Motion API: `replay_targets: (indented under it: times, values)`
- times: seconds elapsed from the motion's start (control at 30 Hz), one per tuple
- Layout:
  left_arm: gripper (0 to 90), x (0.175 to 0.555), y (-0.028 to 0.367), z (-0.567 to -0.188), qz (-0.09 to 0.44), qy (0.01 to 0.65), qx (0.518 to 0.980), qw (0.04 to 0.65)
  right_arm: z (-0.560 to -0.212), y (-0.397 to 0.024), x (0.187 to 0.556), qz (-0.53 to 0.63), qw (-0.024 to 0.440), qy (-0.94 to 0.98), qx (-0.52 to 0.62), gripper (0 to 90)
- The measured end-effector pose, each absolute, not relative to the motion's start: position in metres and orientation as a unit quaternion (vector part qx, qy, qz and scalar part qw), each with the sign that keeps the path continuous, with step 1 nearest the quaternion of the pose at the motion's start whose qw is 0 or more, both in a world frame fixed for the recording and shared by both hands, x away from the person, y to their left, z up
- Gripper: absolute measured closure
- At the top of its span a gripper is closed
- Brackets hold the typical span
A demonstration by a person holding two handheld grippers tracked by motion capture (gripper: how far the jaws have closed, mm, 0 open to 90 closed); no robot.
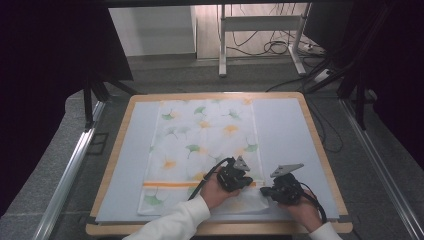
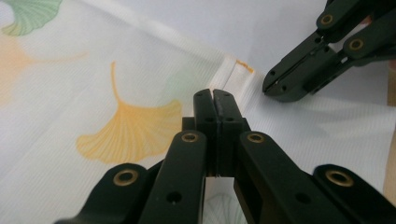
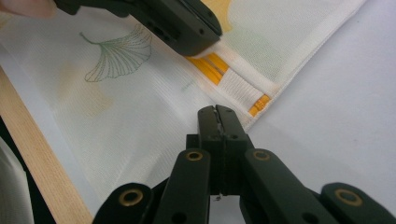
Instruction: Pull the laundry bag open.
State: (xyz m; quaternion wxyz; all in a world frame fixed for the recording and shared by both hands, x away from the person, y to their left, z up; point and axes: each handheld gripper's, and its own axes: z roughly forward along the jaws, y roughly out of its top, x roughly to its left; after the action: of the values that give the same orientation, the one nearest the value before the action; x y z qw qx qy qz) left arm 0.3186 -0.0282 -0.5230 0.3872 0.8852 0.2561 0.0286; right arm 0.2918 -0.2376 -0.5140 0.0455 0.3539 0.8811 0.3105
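Cloth [image 1: 200, 145] lies flat on a pale mat [image 1: 285, 135] covering the wooden table [image 1: 320, 145], running from far edge to near edge, centre-left; printed w/ green and orange ginkgo leaves, orange stripe [image 1: 170, 184] across its near end. Left gripper [image 1: 239, 177] sits over the cloth's near right part, jaws pressed together, nothing between them in the left gripper view. Right gripper [image 1: 267, 191] is just beside the cloth's right edge near the hem, jaws also closed and empty; its tips rest at or just above the fabric, contact not certain. Judgement: cloth looks thin, light, soft, semi-sheer; will drape and slide easily on the smooth mat, no fragility risk. Best hold approx. at the doubled hem [image 3: 243, 88] or near right corner, where fabric is thicker.
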Motion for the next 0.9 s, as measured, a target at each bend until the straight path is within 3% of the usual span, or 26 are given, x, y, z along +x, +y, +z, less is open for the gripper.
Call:
replay_targets:
  times: [0.9]
  values:
    - [90.0, 0.311, 0.013, -0.522, 0.044, 0.265, 0.890, 0.369, -0.514, -0.237, 0.292, 0.309, 0.045, 0.883, 0.351, 90.0]
